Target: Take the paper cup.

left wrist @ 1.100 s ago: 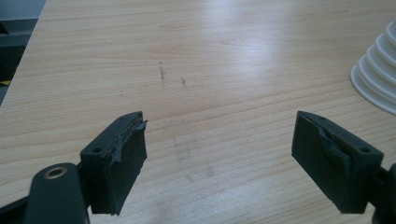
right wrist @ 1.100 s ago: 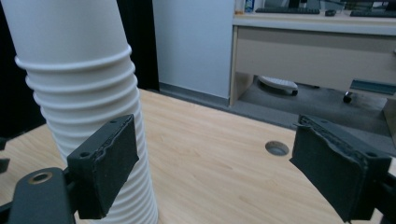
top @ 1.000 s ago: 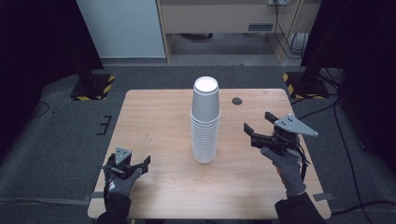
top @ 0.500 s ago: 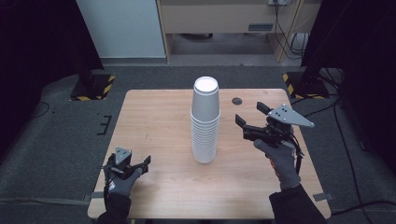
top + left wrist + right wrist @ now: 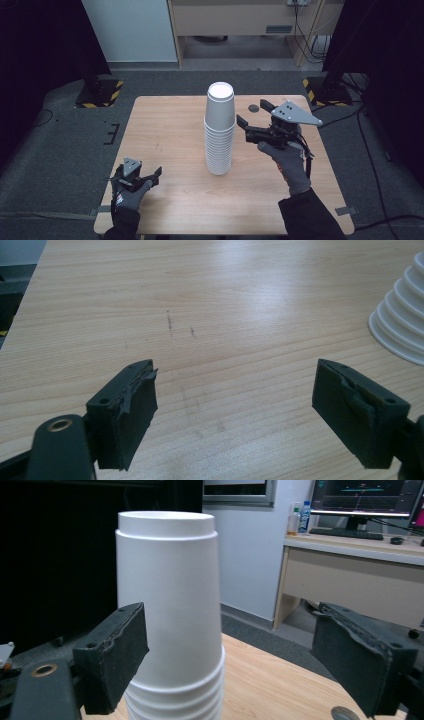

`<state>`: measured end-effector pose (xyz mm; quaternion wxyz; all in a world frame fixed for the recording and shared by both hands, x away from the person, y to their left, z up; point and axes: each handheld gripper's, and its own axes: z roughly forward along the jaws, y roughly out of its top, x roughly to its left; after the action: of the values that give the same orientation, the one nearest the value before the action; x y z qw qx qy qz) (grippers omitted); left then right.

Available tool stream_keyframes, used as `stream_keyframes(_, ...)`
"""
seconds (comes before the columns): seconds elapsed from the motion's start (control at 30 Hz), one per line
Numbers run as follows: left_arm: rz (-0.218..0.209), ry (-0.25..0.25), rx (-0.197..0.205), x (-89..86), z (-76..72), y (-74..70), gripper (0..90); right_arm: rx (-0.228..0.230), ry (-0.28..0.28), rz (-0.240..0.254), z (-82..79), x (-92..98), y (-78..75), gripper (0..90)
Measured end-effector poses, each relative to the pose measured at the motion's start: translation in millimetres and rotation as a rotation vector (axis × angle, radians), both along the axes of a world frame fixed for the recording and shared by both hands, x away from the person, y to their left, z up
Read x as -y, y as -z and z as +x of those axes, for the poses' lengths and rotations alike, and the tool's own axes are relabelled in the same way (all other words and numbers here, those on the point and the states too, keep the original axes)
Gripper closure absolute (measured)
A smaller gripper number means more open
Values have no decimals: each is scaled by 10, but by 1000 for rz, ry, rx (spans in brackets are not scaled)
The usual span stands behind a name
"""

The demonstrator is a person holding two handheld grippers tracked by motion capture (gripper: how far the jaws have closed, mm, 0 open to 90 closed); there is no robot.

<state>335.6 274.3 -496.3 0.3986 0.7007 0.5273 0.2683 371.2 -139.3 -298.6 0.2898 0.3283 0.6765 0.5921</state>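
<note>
One tall stack of white cups (image 5: 220,129) stands upright near the middle of the worktop (image 5: 165,130), all cups upside down, nested. Top cup plain, smooth-walled, flat base uppermost; below it a ladder of closely spaced rolled rims down to the wood.

Right tool (image 5: 255,121) raised just right of the stack, level with the top cup, jaws spread wide, grasping nothing, not touching the cup.

Left tool (image 5: 150,177) low at the near-left, well apart from the stack, jaws released over bare wood.

Small dark disc (image 5: 253,108) behind the right tool.
</note>
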Motion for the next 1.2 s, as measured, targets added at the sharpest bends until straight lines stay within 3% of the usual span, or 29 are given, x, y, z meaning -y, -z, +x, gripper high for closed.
stream_keyframes(0.57, 15, 5, 19, 6, -4, -19, 187, -20, -47, 33, 142, -368, -25, 140)
stream_keyframes(1.2, 20, 24, 10, 31, 12, -4, 186, -54, -55, 23, 324, -640, 108, 138)
